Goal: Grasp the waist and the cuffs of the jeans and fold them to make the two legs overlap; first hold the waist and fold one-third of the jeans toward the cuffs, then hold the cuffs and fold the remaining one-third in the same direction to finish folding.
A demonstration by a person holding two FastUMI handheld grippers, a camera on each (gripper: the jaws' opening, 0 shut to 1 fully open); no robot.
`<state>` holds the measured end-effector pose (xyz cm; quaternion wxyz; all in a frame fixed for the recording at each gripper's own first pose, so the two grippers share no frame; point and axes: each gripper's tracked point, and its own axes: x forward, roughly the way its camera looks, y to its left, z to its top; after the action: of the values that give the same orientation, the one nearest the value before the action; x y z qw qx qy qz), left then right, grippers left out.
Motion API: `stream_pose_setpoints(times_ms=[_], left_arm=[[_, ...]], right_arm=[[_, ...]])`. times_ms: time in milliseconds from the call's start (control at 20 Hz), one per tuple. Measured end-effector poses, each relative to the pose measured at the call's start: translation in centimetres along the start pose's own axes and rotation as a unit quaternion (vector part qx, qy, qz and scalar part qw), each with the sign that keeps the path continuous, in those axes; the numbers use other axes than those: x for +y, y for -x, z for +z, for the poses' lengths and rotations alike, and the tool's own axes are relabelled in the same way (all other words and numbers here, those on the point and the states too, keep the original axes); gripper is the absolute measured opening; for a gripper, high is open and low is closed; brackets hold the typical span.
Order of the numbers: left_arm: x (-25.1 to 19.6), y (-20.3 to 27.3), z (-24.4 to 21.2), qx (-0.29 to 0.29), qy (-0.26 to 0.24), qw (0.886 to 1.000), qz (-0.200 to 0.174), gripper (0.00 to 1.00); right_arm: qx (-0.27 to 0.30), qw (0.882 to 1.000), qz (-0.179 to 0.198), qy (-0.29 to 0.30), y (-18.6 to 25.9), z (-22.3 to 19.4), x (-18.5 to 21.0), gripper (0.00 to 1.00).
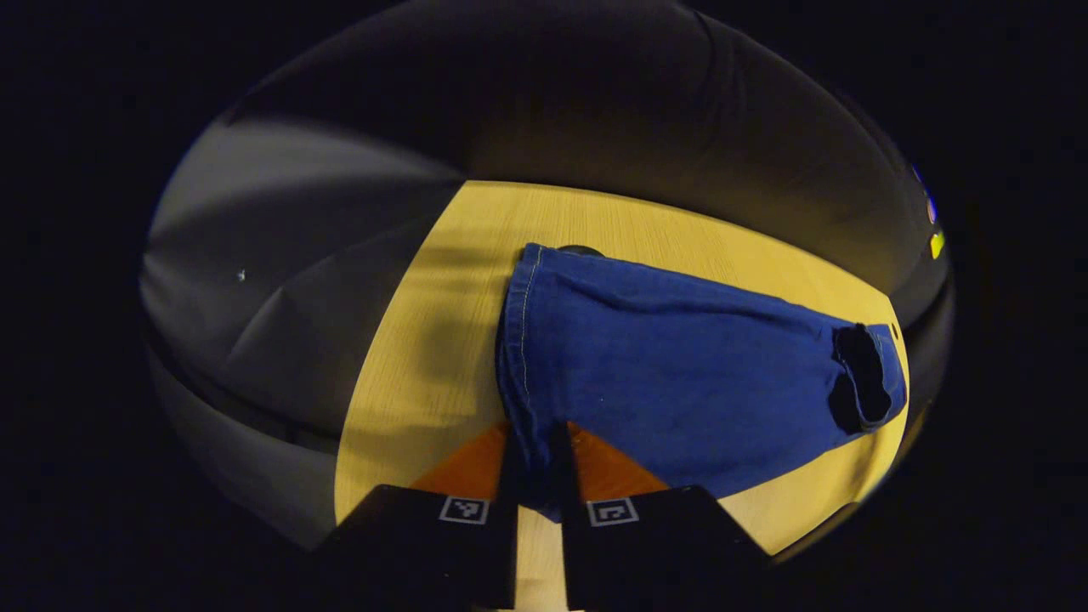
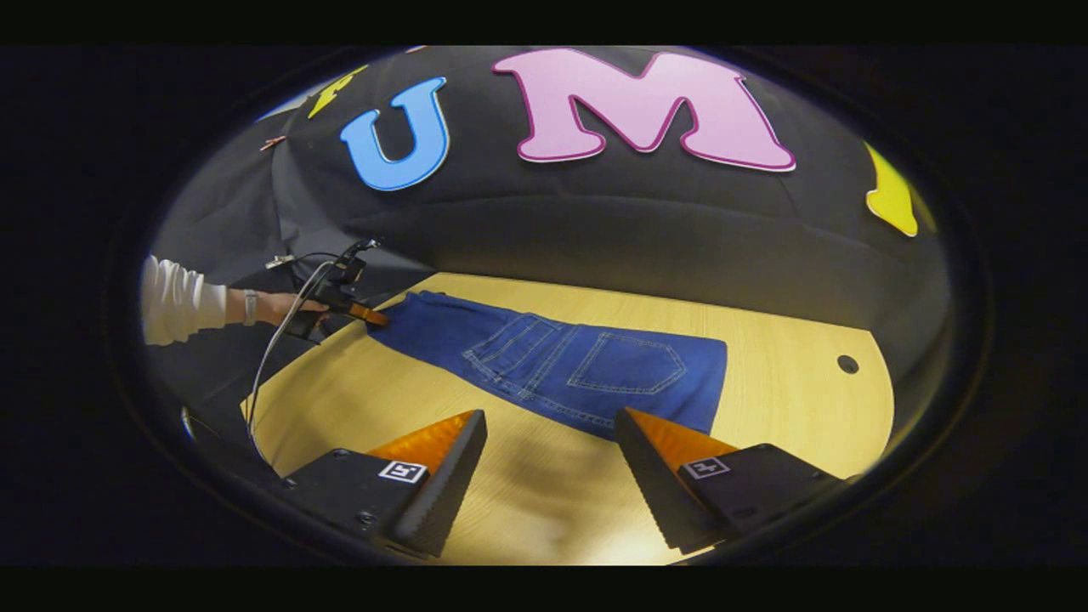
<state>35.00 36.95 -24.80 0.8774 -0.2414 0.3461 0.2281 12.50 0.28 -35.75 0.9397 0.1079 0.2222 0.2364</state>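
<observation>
Your left gripper (image 1: 537, 476) has its two fingers drawn close together on the near edge of the jeans (image 1: 671, 374), with a fold of denim pinched between them at the cuff end; both fingers press on the cloth. From that gripper's view the jeans lie flat on the wooden table (image 1: 425, 357), stretching away toward the right, where the waist opening (image 1: 863, 378) shows dark at the far end near the table's edge. A stitched hem runs along the left side of the denim, and a small dark round hole in the tabletop peeks out just behind the top edge of the cloth. Your right gripper (image 2: 551, 476) hangs with its fingers spread wide apart and nothing between them, just above the bare table and near the waist end of the jeans (image 2: 586, 365), not touching them. In the right gripper view the jeans lie with their back pockets (image 2: 625, 364) facing up, and the legs run off to the left, where your other gripper (image 2: 361, 314) bites the far end of the denim. Your hand (image 2: 285, 308) holds that gripper, with a white sleeve (image 2: 178, 302) behind it and a cable (image 2: 276, 348) trailing down from it.
</observation>
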Motion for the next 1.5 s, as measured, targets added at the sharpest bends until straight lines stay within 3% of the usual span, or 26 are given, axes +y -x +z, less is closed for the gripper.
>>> stream_pose_setpoints(times_ms=[100,150,250,350,650,1000,1200,1300,1400,1500], left_arm=[[0.0,0.2,-0.1,-0.008,0.044,0.999,-0.004,0.09],[-0.2,0.2,-0.4,0.000,0.057,0.998,-0.014,0.07],[-0.8,0.5,-0.5,0.016,0.075,0.996,-0.041,0.06],[-1.3,1.2,1.4,-0.004,0.087,0.994,-0.068,0.06],[-7.1,9.4,5.2,-0.090,0.039,0.983,-0.157,0.06],[-22.0,16.7,6.6,-0.146,-0.062,0.963,-0.219,0.06],[-34.0,16.9,3.8,-0.141,-0.135,0.948,-0.251,0.06],[-39.9,15.6,1.1,-0.109,-0.144,0.946,-0.270,0.06],[-43.8,12.6,-2.0,-0.079,-0.159,0.948,-0.265,0.06],[-45.6,8.1,-4.6,-0.037,-0.192,0.957,-0.214,0.06]], right_arm=[[-0.001,1.000,0.000,-0.002,0.3,0.0,-0.1,0.93],[-0.002,1.000,-0.002,0.000,0.5,0.2,-0.1,0.93],[-0.004,1.000,-0.006,0.001,0.5,0.3,-0.1,0.93],[-0.008,1.000,-0.010,-0.003,0.7,0.8,-0.1,0.93],[-0.046,0.998,-0.034,-0.015,3.4,2.6,0.9,0.93],[-0.063,0.997,-0.040,-0.038,8.8,1.8,-0.3,0.93],[-0.070,0.996,-0.039,-0.043,11.6,0.8,-4.3,0.93],[-0.071,0.996,-0.042,-0.033,13.3,0.0,-6.7,0.93],[-0.069,0.997,-0.042,-0.021,14.6,-1.1,-8.9,0.93],[-0.064,0.997,-0.037,-0.009,15.7,-2.3,-10.4,0.92]])
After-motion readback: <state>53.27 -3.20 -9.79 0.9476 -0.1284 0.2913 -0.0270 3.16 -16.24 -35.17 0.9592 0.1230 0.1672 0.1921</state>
